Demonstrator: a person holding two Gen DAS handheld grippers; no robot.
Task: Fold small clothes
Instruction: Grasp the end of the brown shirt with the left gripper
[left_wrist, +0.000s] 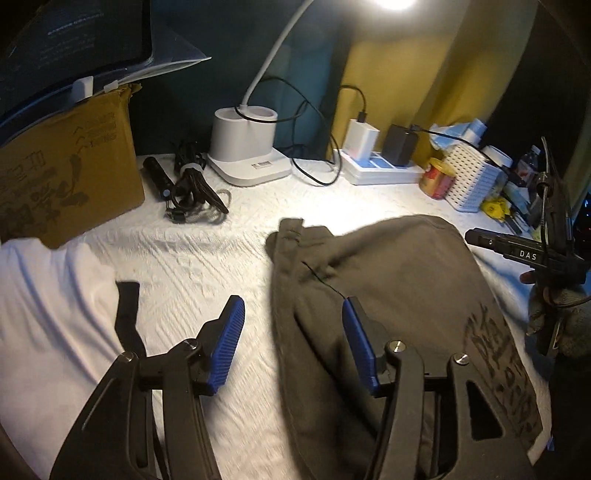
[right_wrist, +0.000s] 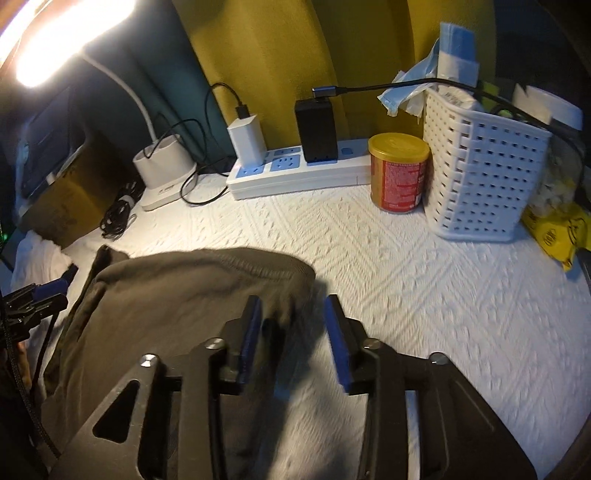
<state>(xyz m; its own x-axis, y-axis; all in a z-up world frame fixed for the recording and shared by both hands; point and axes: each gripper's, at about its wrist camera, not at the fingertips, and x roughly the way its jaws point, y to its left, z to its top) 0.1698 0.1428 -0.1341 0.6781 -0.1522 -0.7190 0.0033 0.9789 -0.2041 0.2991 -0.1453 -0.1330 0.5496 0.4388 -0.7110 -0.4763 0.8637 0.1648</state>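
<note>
A dark olive garment (left_wrist: 388, 277) with printed lettering lies folded over on the white textured cover (left_wrist: 207, 258). In the left wrist view my left gripper (left_wrist: 291, 310) is open over the garment's left edge. Its right pad hangs above the cloth and its left pad above the bare cover, and nothing is pinched. My right gripper (right_wrist: 291, 306) is open at the garment's (right_wrist: 184, 291) right edge, with cloth under its left finger and no grip on it. A white garment (left_wrist: 48, 314) with a black strap lies at the left.
Along the back stand a cardboard box (left_wrist: 66, 173), a torch (left_wrist: 157, 177), a cable bundle (left_wrist: 192, 188), a lamp base (left_wrist: 247, 147), a power strip (right_wrist: 295, 173) with chargers, a gold can (right_wrist: 399, 173) and a white basket (right_wrist: 480, 177). A yellow packet (right_wrist: 554, 229) lies far right.
</note>
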